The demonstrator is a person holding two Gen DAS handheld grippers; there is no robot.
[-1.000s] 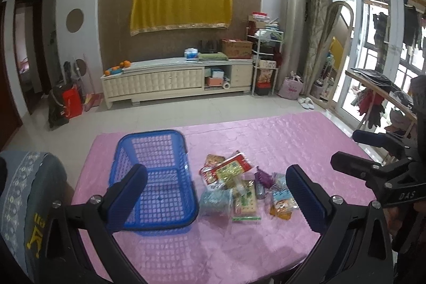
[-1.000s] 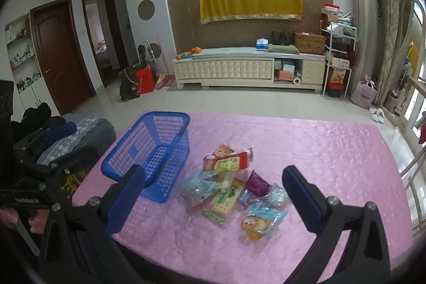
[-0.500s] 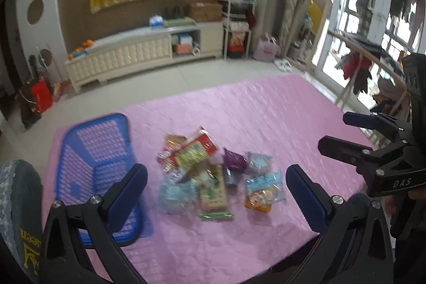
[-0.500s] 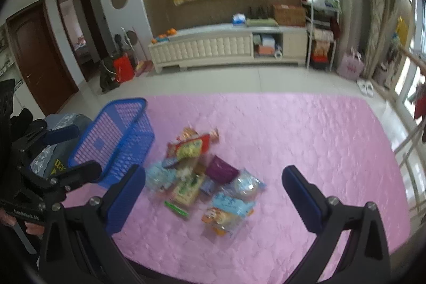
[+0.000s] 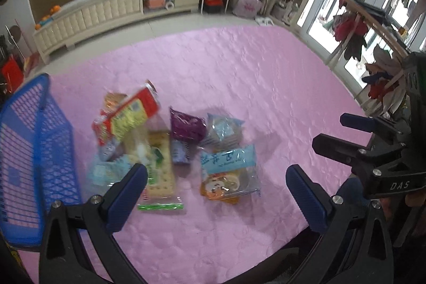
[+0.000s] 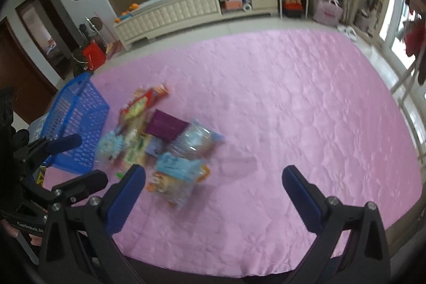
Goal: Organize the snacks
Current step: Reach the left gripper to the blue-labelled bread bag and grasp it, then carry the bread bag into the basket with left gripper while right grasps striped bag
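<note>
While the pink tablecloth [image 5: 266,87] carries everything, the blue basket [image 5: 29,151] sits left of the snack packets [image 5: 186,140]; light, crinkly, slippery, best pinched at sealed edges. Left gripper [image 5: 217,193] and right gripper [image 6: 213,190] hover wide apart, empty.

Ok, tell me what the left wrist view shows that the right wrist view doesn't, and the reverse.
Left wrist view only: the right gripper at the right edge, open and empty, and a clothes rack by the windows.
Right wrist view only: the left gripper at the left edge, open, and a dark wooden door.
Both: the blue basket, the snack pile, the pink tablecloth.
</note>
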